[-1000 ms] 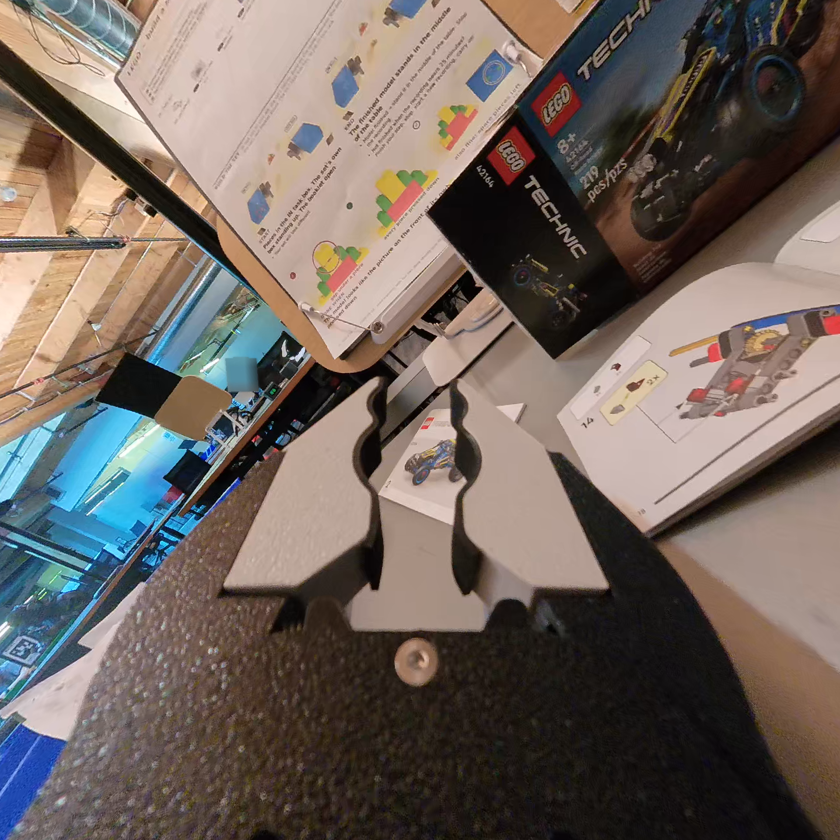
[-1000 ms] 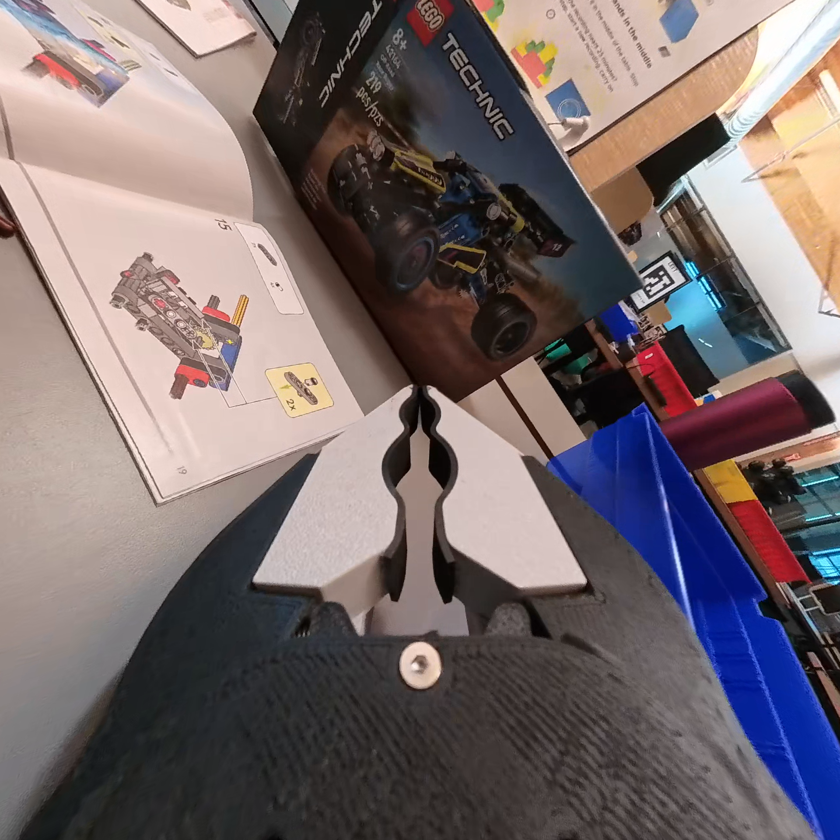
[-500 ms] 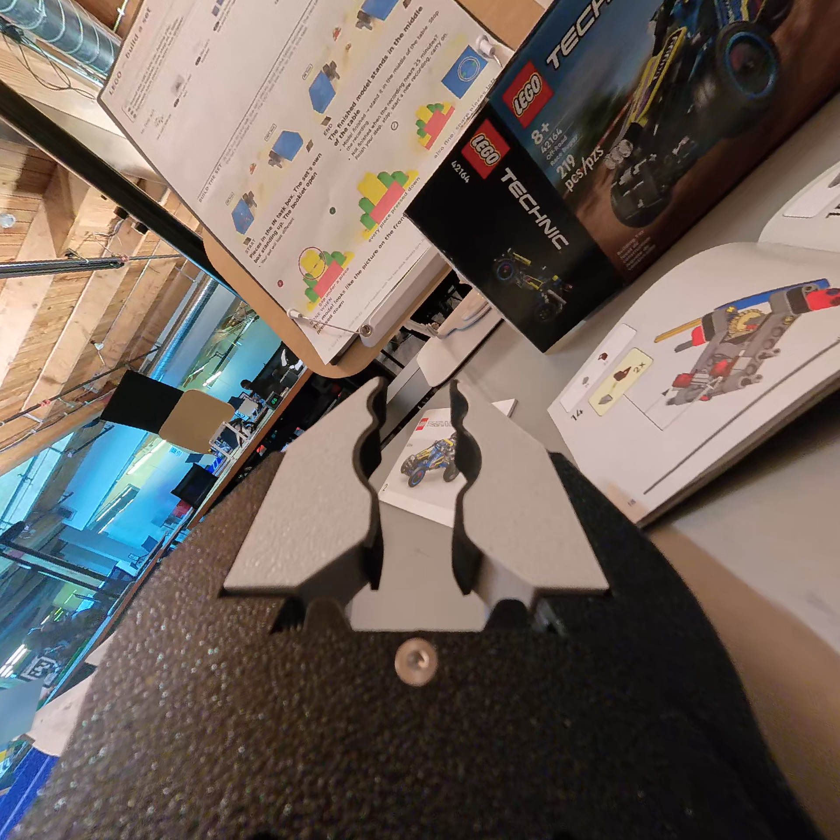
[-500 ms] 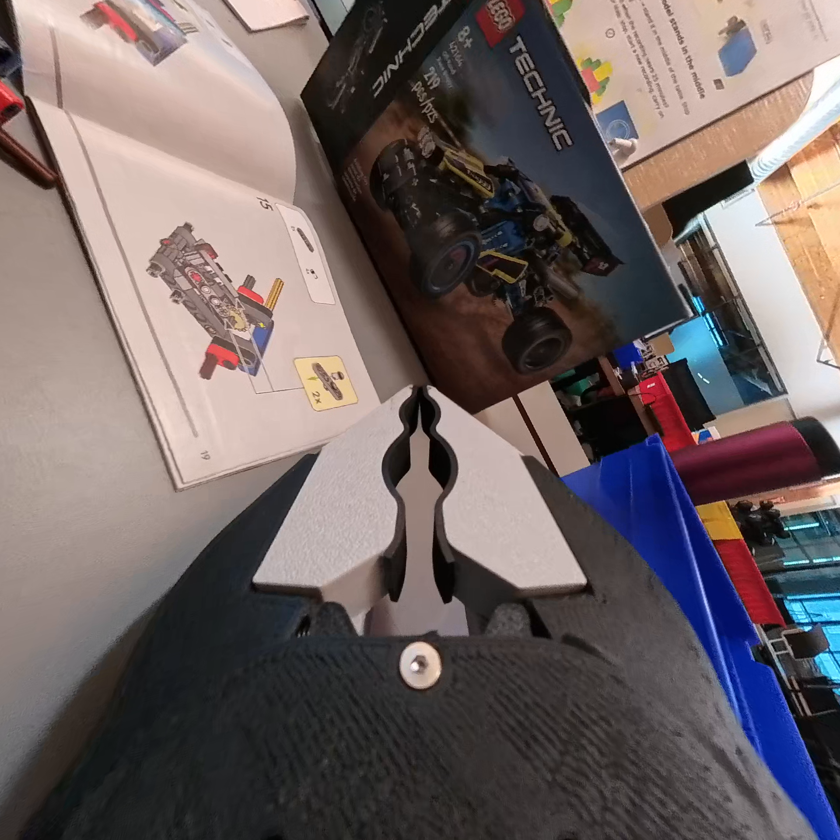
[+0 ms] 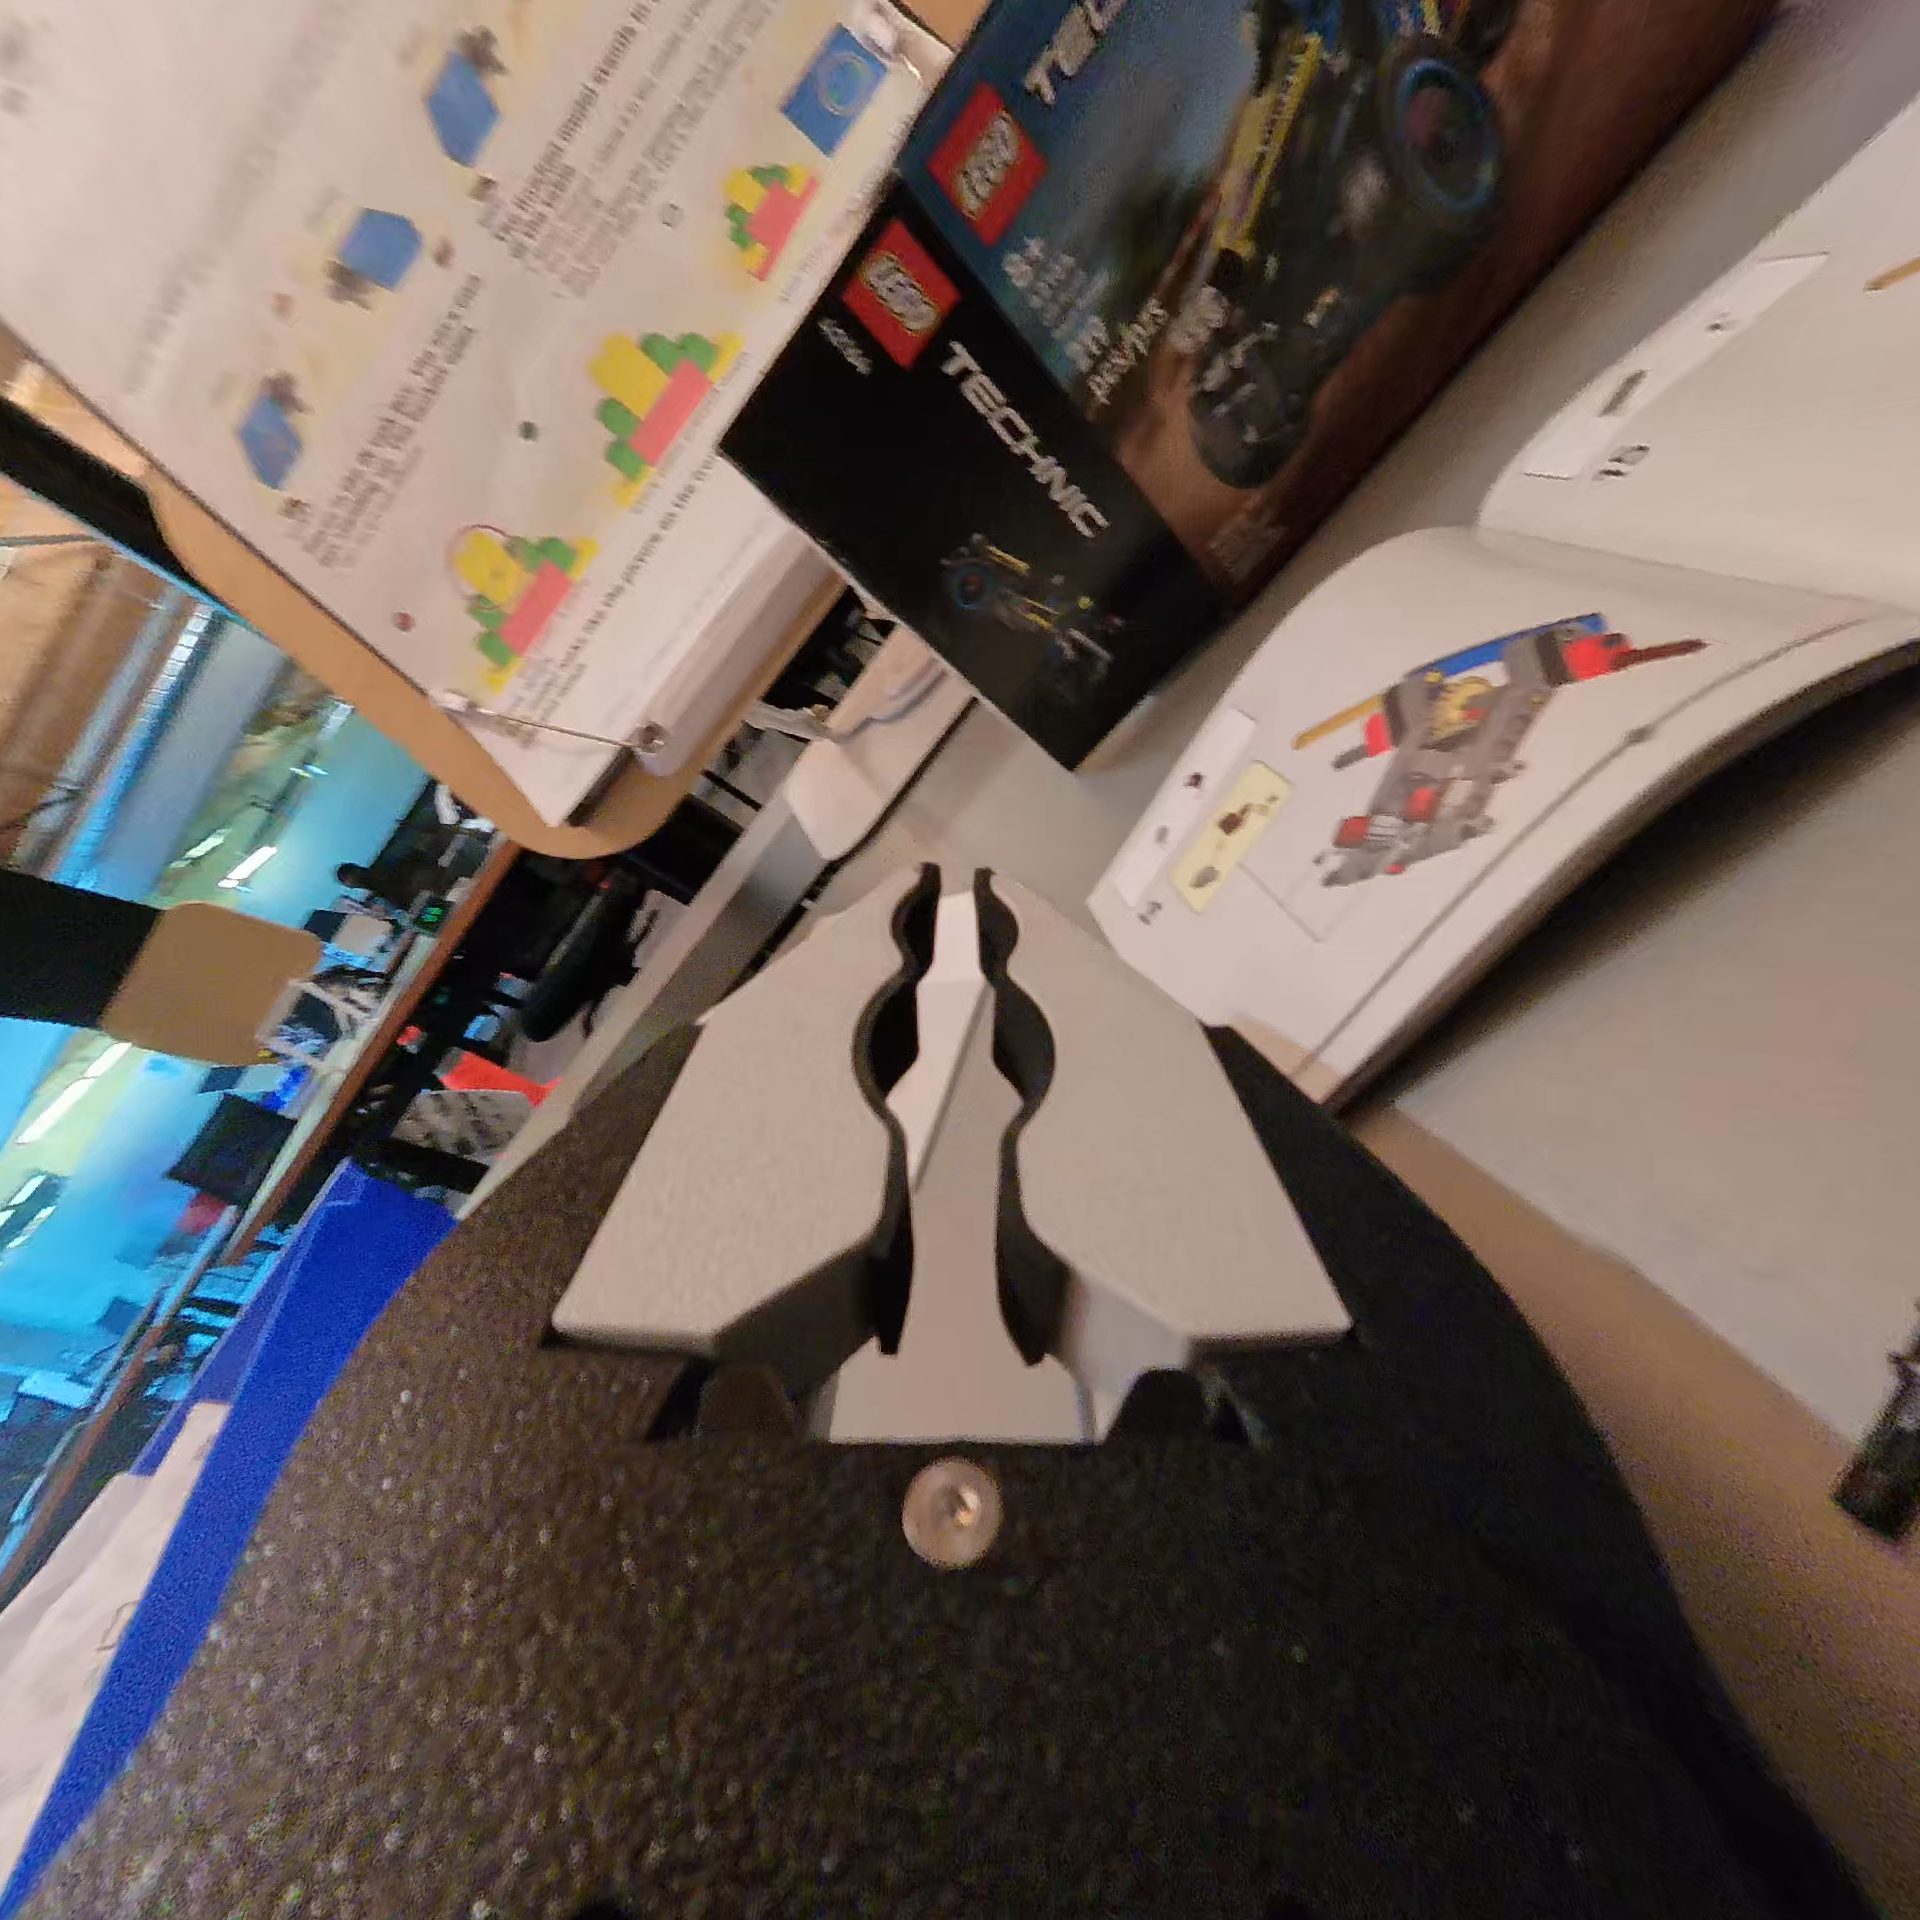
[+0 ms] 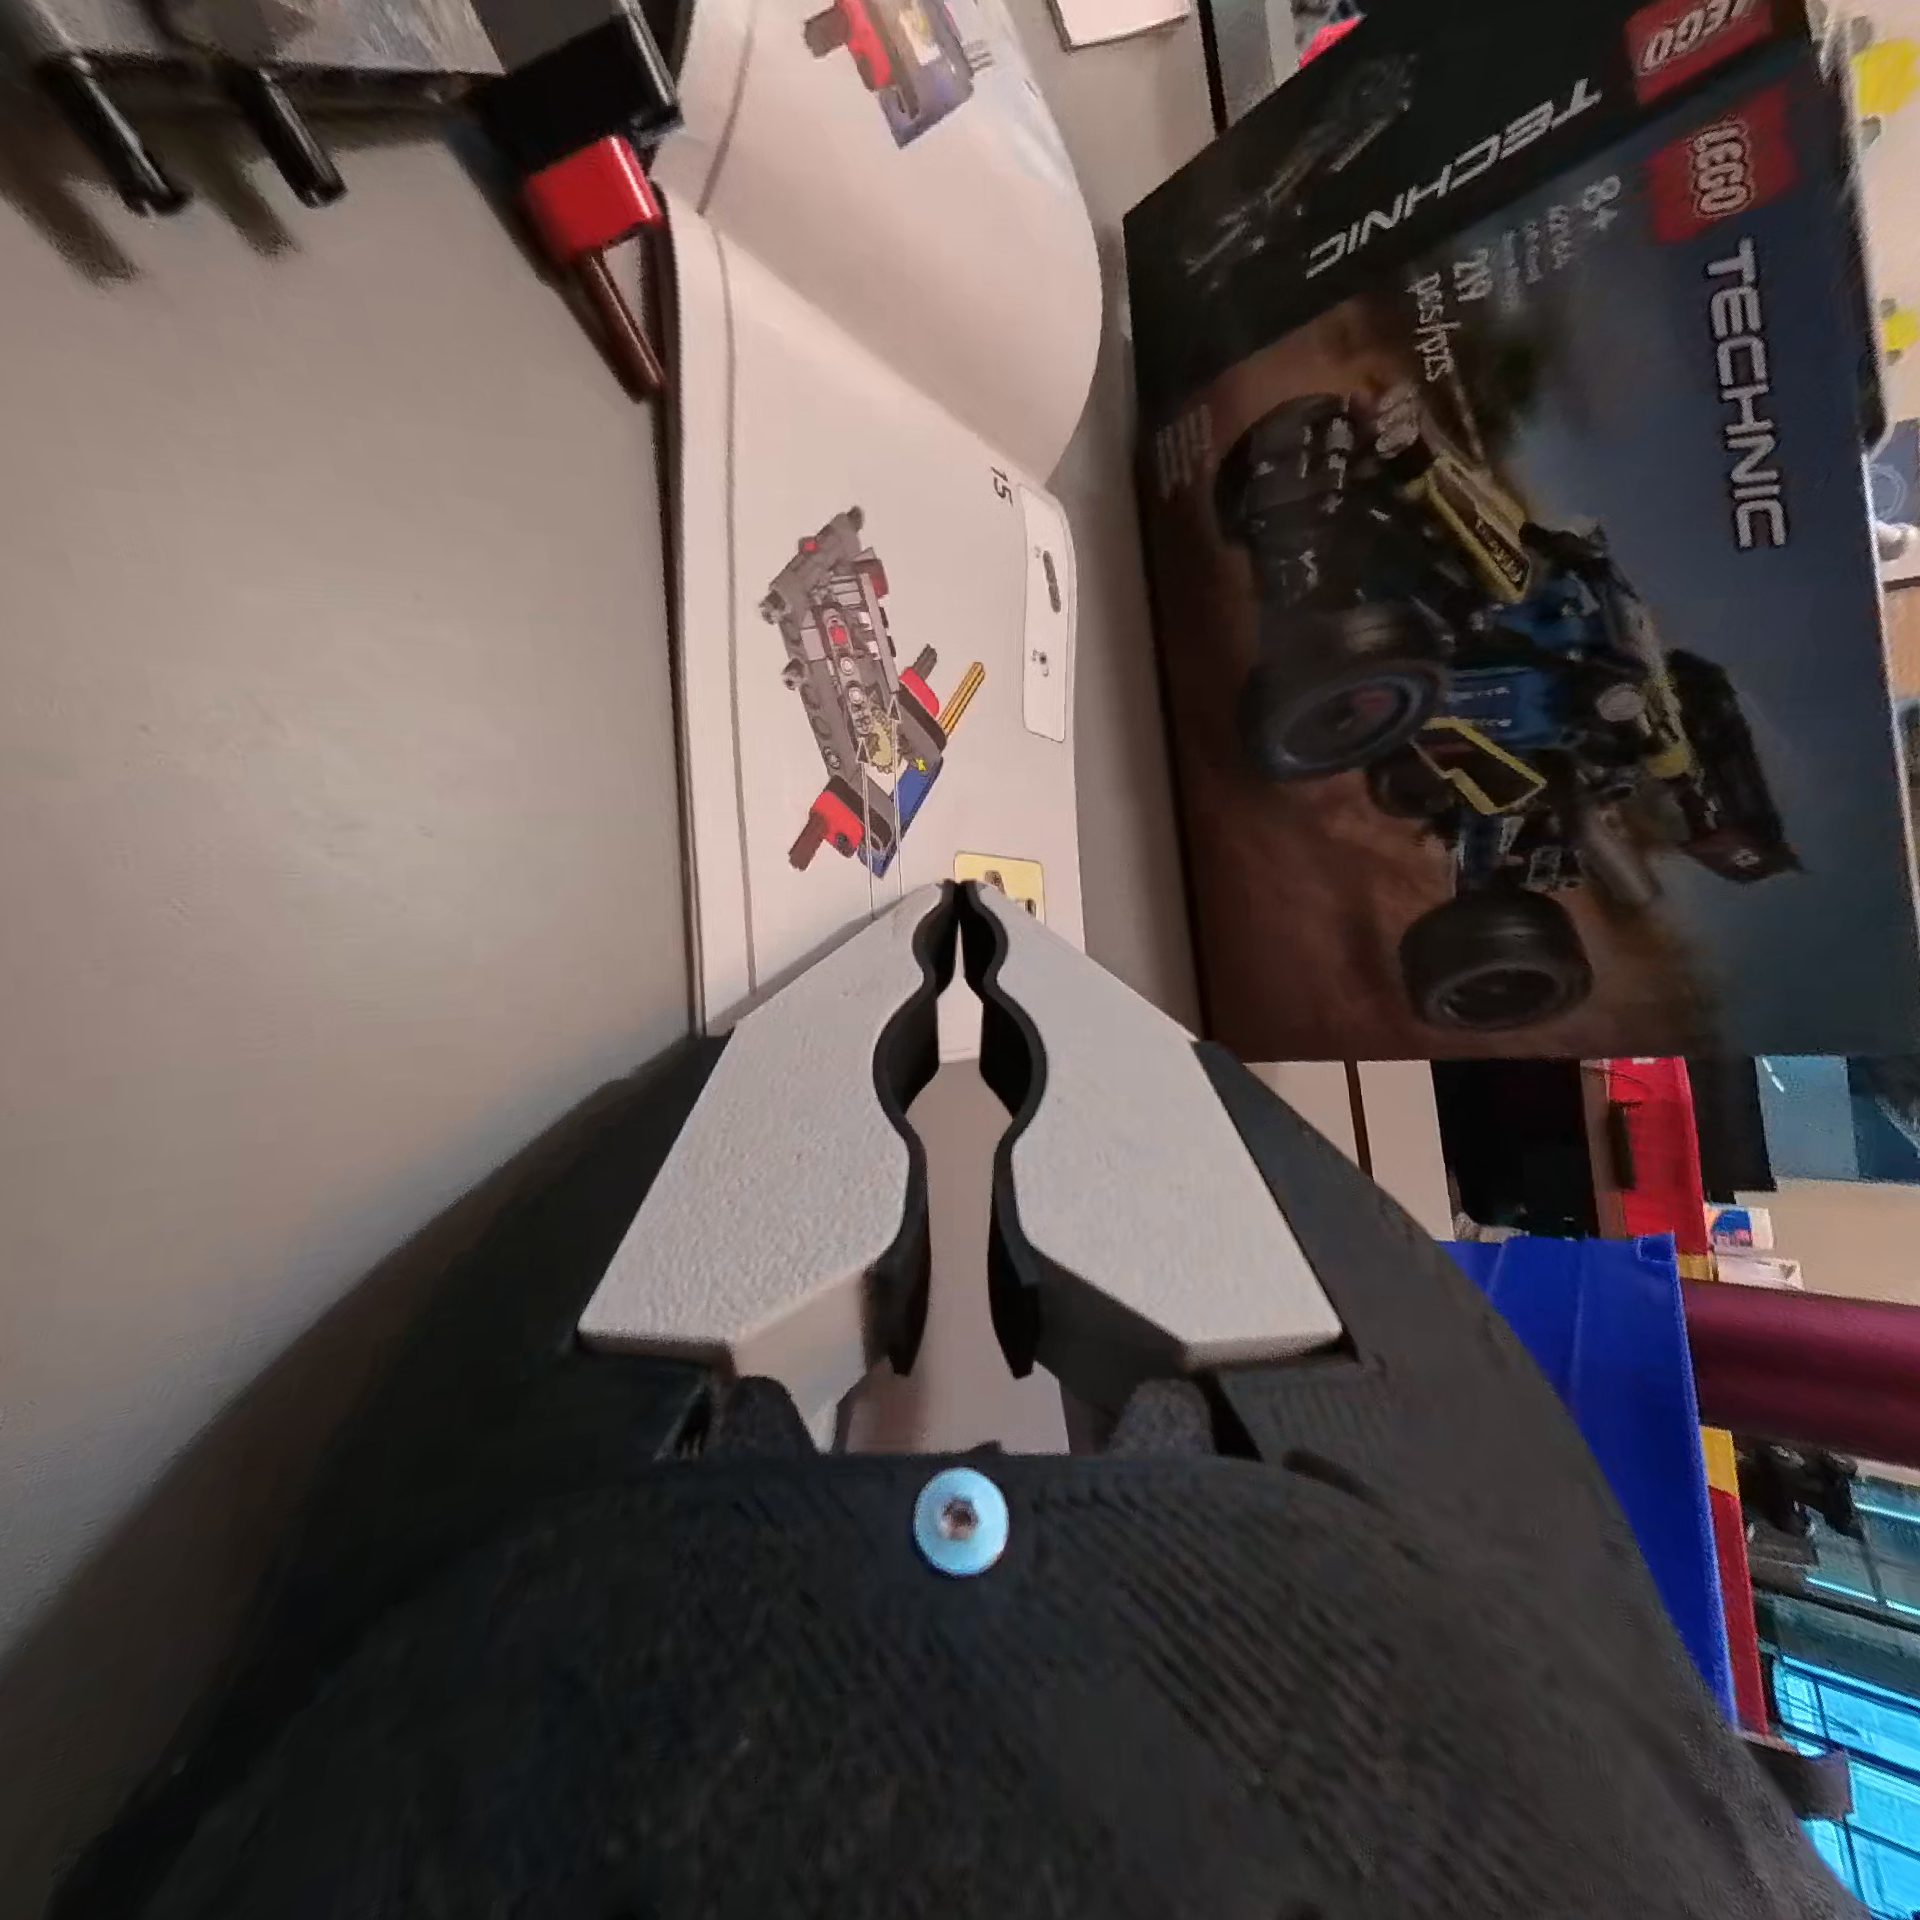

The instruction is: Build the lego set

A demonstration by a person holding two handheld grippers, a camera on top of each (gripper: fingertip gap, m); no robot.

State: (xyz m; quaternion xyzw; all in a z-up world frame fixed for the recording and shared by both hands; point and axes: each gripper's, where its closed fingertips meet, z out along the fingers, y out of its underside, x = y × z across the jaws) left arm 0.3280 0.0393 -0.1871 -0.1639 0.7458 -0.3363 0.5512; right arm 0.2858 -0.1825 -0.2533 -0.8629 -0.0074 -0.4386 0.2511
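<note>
In the left wrist view the left gripper (image 5: 957, 883) holds nothing, jaws nearly closed with a thin gap; the instruction booklet (image 5: 1455, 790) lies open at right.

In the right wrist view the right gripper (image 6: 957, 885) is empty, jaws pressed together. The part-built model (image 6: 343, 73) sits upper left on the surface (image 6: 312, 675) — a blind swing might knock it, since neither camera faces it.

Place: open-plan lab or workshop, set up as my building station. Evidence: grey table (image 6: 312, 675) under me; an open instruction booklet (image 5: 1558, 790) and a toy set box (image 6: 1507, 623) standing on it; a clipboard (image 5: 416, 343) with a printed picture sheet propped behind; blue bins (image 6: 1590, 1455) at the table edge. Beyond: desks with monitors, timber wall panelling, large blue-lit glazing (image 5: 62, 1195).
</note>
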